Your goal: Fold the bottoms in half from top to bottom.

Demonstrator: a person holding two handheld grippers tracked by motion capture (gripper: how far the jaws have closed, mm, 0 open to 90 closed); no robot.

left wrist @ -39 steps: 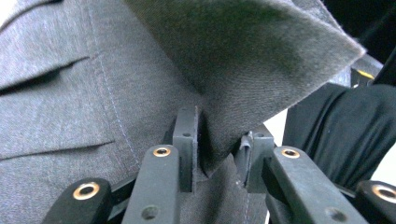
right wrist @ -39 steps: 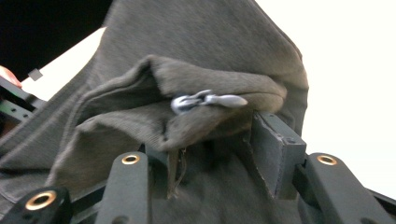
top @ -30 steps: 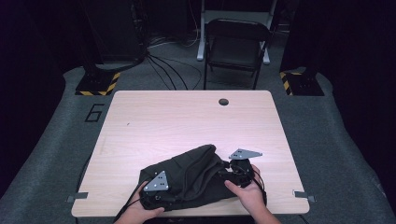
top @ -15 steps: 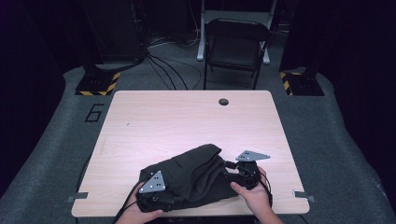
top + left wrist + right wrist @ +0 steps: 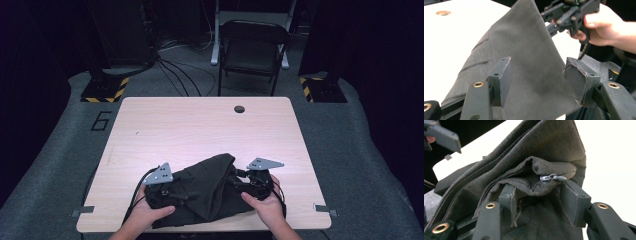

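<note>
A dark grey garment (image 5: 210,190) lies bunched near the table's front edge, one part tented upward. My left gripper (image 5: 177,195) is at its left end. In the left gripper view that gripper (image 5: 539,82) is open; its jaws have just been opening, and the cloth (image 5: 524,62) passes between the pads without being pressed. My right gripper (image 5: 237,181) is at the garment's right end. In the right gripper view a thick fold (image 5: 536,157) with a metal zipper pull (image 5: 552,178) fills the gap between the pads of that gripper (image 5: 537,200), which hold it.
The pale wooden table (image 5: 200,125) has a cable hole (image 5: 239,108) near its far edge. A black folding chair (image 5: 252,50) stands beyond it. Both hands work close to the table's front edge.
The left gripper has risen and shifted slightly left at the garment's end. The right gripper has stayed almost in place on the cloth.
</note>
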